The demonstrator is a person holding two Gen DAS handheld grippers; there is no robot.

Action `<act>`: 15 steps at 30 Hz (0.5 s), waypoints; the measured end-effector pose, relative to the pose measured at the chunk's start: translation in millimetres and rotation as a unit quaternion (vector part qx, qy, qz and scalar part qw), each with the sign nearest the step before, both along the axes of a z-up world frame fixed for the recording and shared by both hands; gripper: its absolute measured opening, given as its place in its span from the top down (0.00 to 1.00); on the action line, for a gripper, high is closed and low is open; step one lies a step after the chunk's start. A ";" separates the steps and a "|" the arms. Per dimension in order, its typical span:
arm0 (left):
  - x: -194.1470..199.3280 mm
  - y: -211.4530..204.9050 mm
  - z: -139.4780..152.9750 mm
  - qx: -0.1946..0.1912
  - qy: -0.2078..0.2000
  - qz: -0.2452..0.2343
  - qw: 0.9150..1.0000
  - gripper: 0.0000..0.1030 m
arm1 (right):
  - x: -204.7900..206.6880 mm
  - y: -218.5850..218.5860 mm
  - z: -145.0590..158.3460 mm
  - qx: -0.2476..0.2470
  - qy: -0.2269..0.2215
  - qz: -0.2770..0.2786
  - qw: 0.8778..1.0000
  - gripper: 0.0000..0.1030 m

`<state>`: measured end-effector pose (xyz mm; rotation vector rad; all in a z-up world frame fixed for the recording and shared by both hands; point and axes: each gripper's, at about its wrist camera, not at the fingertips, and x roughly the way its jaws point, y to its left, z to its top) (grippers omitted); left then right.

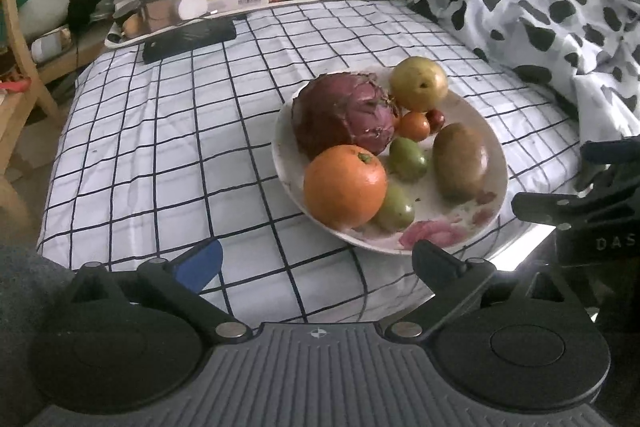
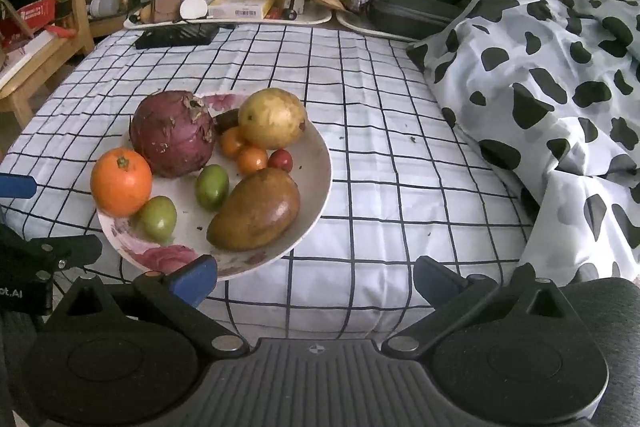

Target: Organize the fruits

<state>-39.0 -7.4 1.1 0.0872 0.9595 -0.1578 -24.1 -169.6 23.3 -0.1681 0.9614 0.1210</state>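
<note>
left gripper (image 1: 318,263): tilted down, jaws spread wide, empty | right gripper (image 2: 316,279): tilted down, jaws wide, empty | plate (image 2: 320,163): fruit-laden, just ahead of both

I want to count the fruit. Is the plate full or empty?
Full. The plate is crowded: an orange, a purple cabbage-like ball, a mango, a yellow fruit and small ones.

plate (image 2: 320,163) on bed sheet (image 2: 380,195) | orange (image 2: 121,181) and mango (image 2: 256,213) in plate | quilt (image 2: 560,99) right
</note>
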 end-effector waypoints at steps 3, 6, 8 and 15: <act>0.5 -1.8 -0.6 0.004 0.000 -0.005 1.000 0.00 | 0.7 1.6 -1.3 -0.004 0.002 0.003 1.000 0.00; 1.0 -3.1 -1.5 0.007 0.001 -0.010 1.000 0.00 | 0.9 2.2 -2.0 -0.006 0.003 0.005 1.000 0.00; 0.9 -3.5 -1.8 0.006 0.002 -0.015 1.000 0.00 | 0.7 2.5 -1.8 -0.006 0.003 0.006 1.000 0.00; 0.6 -6.3 -2.0 0.011 0.003 -0.026 1.000 0.00 | 0.9 2.9 -1.9 -0.007 0.003 0.006 1.000 0.00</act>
